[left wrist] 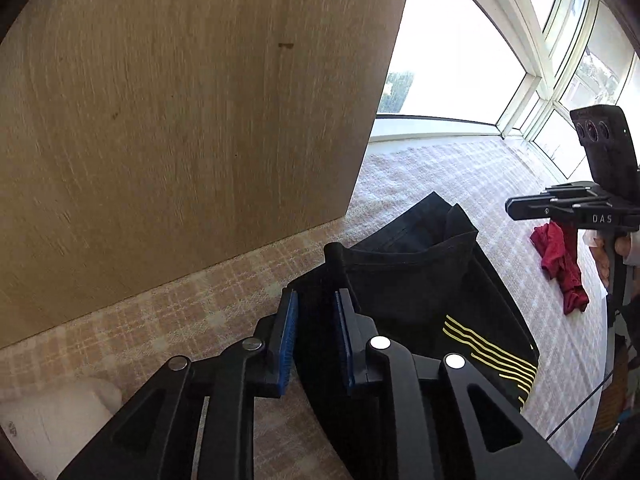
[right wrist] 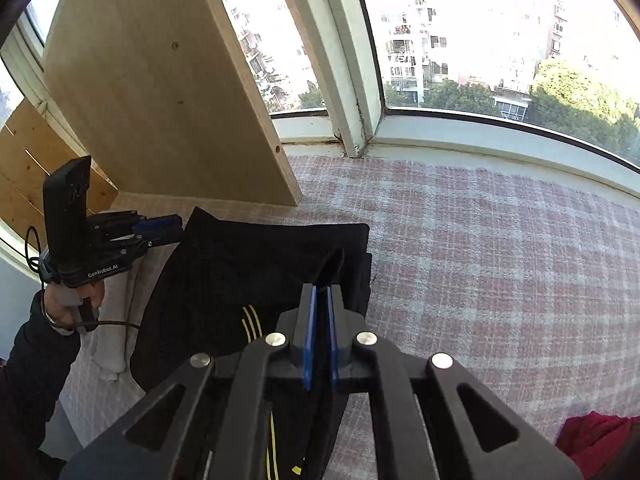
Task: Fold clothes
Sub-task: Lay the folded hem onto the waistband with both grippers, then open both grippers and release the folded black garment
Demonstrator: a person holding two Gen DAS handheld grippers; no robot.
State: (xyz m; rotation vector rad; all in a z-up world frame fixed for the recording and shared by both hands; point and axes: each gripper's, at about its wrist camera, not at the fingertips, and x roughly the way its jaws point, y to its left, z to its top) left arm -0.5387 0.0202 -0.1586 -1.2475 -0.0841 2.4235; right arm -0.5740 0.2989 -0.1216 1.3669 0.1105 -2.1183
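A pale wooden panel (right wrist: 160, 112) stands upright at the upper left of the frame, its foot resting on a pink-and-white checked cover (right wrist: 500, 264). Behind it runs a curved bay window (right wrist: 460, 40) with white frames and a white sill (right wrist: 480, 136). Bright daylight comes in; apartment blocks (right wrist: 420, 40) and green trees (right wrist: 580, 100) show outside.

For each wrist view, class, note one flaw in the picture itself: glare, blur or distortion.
Left wrist view: the window is blown out to white, and the wooden board is streaked with blur. Right wrist view: fisheye bends the window sill into an arc; the buildings outside look washed out.
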